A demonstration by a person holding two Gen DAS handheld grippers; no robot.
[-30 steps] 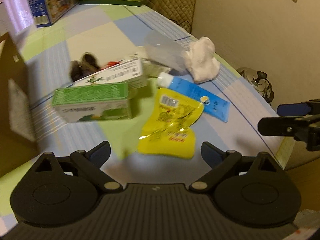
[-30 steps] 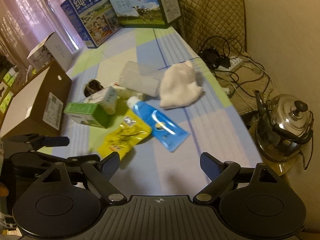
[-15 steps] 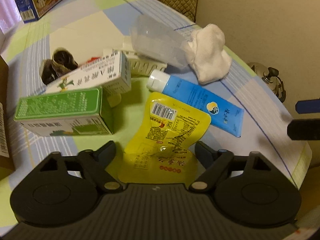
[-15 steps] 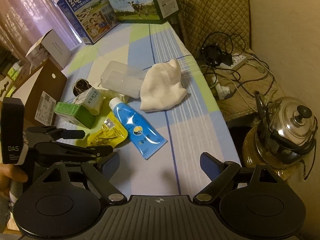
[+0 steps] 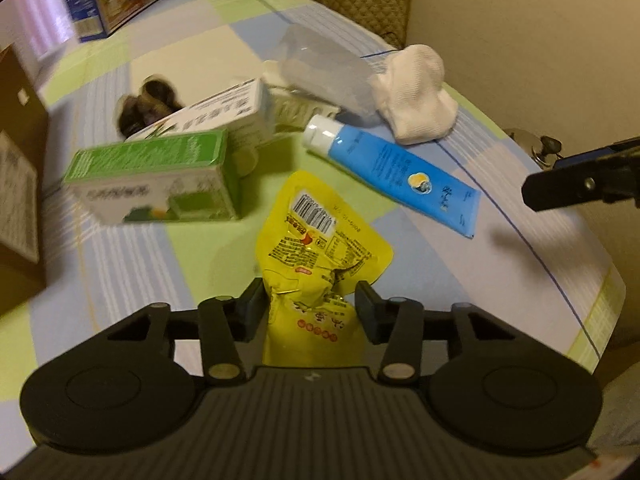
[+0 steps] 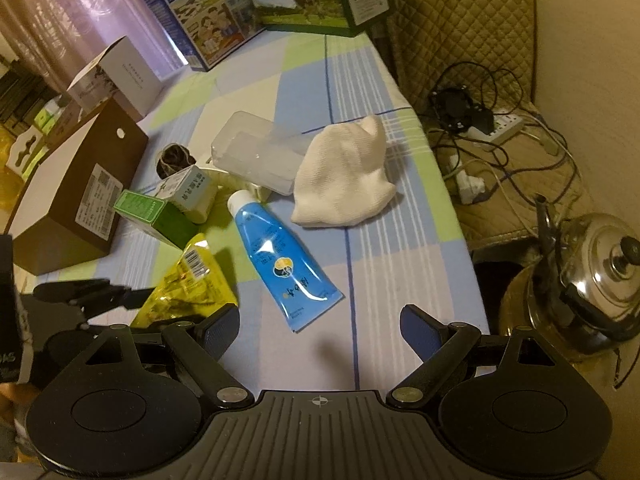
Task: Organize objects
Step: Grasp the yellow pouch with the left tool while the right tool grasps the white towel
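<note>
Clamped on the crumpled lower end of the yellow pouch (image 5: 320, 256), the left gripper (image 5: 310, 312) sits low in the centre of its own view, the pouch's barcode end lying on the checked tablecloth (image 5: 500, 264). Right of the pouch lies a blue tube (image 5: 392, 172) (white cap pointing away), with a green carton (image 5: 156, 176) at mid-left. Over in the right wrist view, the right gripper (image 6: 320, 326) hangs with fingers wide apart near the tube's flat end, and a white cloth (image 6: 344, 176) is bunched above.
</note>
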